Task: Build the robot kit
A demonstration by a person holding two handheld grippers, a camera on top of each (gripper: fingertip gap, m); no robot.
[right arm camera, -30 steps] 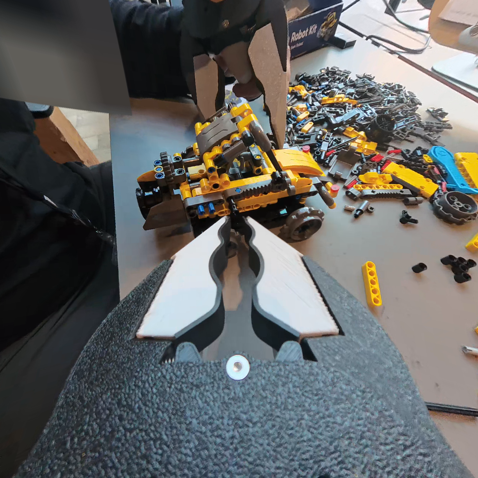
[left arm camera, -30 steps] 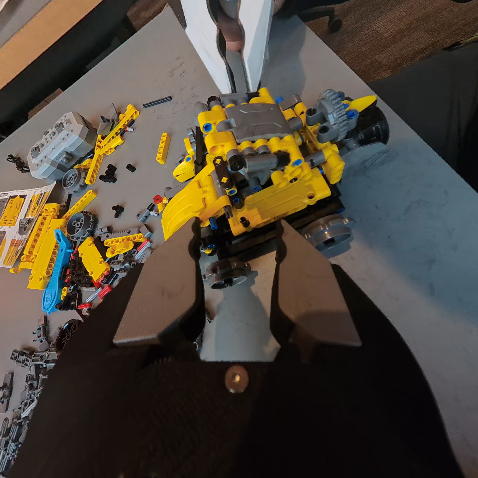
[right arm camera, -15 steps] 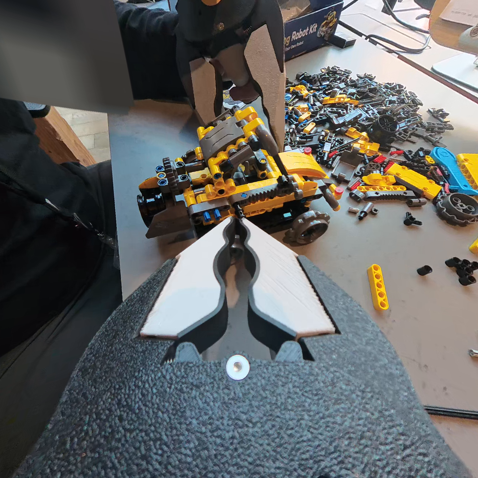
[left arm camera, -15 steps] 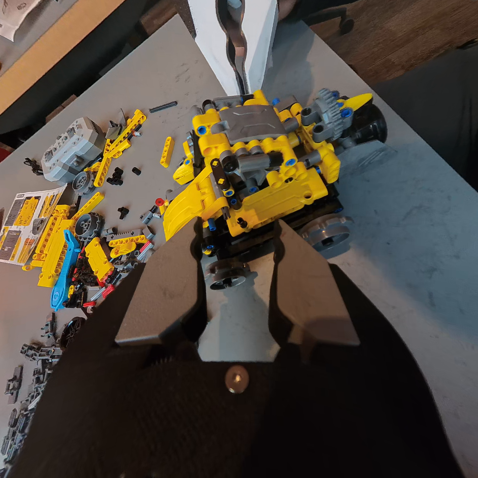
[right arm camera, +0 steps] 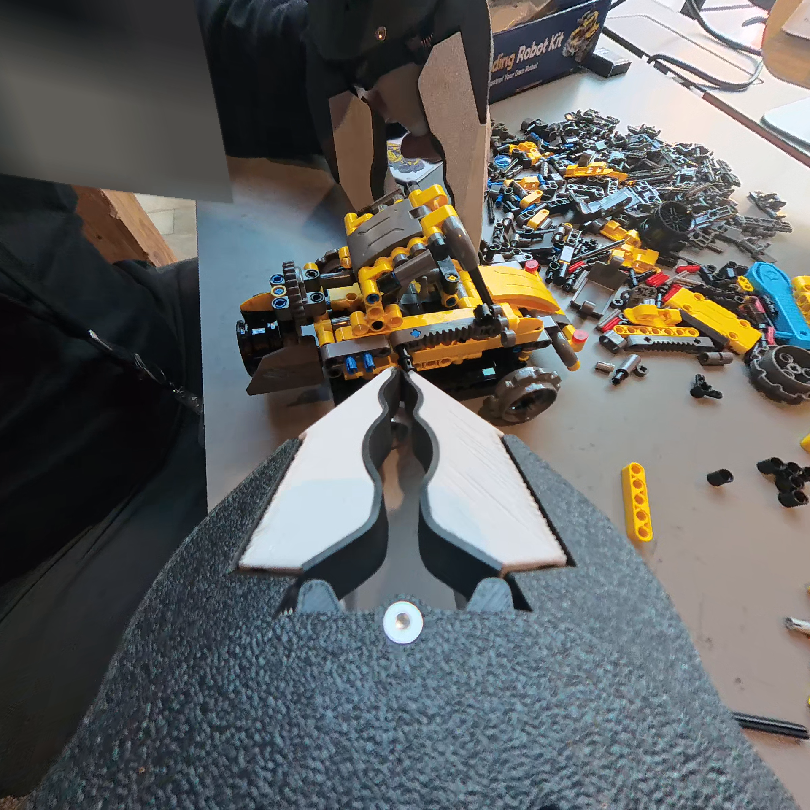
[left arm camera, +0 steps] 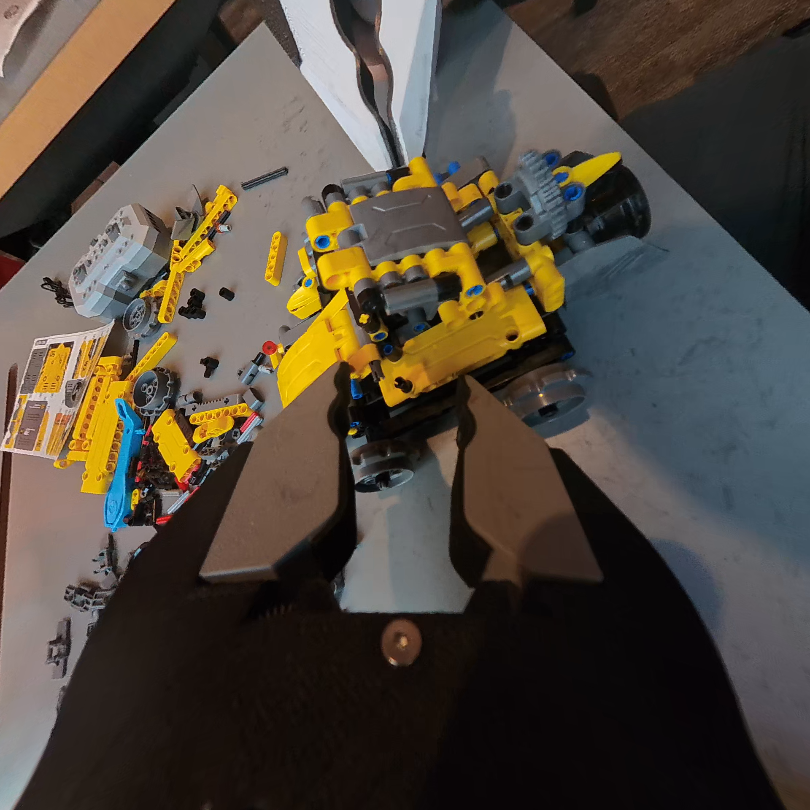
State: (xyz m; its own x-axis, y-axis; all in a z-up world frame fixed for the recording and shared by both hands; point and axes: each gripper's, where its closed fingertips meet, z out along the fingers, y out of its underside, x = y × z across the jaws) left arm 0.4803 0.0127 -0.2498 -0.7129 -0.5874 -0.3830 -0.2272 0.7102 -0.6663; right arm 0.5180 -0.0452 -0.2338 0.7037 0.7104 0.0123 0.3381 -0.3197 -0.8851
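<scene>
A yellow, grey and black brick-built vehicle [left arm camera: 438, 307] stands on the grey table [left arm camera: 657, 438]; it also shows in the right wrist view [right arm camera: 416, 315]. My left gripper [left arm camera: 401, 383] straddles the vehicle's body from above, one finger on each side, and is shut on it. It shows from the far side in the right wrist view [right arm camera: 412, 210]. My right gripper [right arm camera: 400, 372] has its white fingers pinched together on a small black pin [right arm camera: 403, 353] that sticks out of the vehicle's side. It shows in the left wrist view [left arm camera: 392, 158] behind the vehicle.
Several loose parts [right arm camera: 613, 197] lie beside the vehicle, with a blue piece [left arm camera: 122, 460], a loose wheel [right arm camera: 784, 372], a yellow beam [right arm camera: 636, 502], a grey block [left arm camera: 116, 258] and a printed sheet [left arm camera: 52, 385]. A dark blue box [right arm camera: 543, 48] stands behind. A person in dark clothing [right arm camera: 87, 394] sits at the table edge. One gripper's finger ends stand about 8 cm off the other's. My left tips are roughly 20 cm from the loose wheel [right arm camera: 784, 372]. It turns up in the left wrist view [left arm camera: 156, 384] as well.
My right gripper's fingers have closed from a small gap to pinched together at the vehicle's side. The left gripper has kept its hold; the vehicle has turned and tilted slightly.
</scene>
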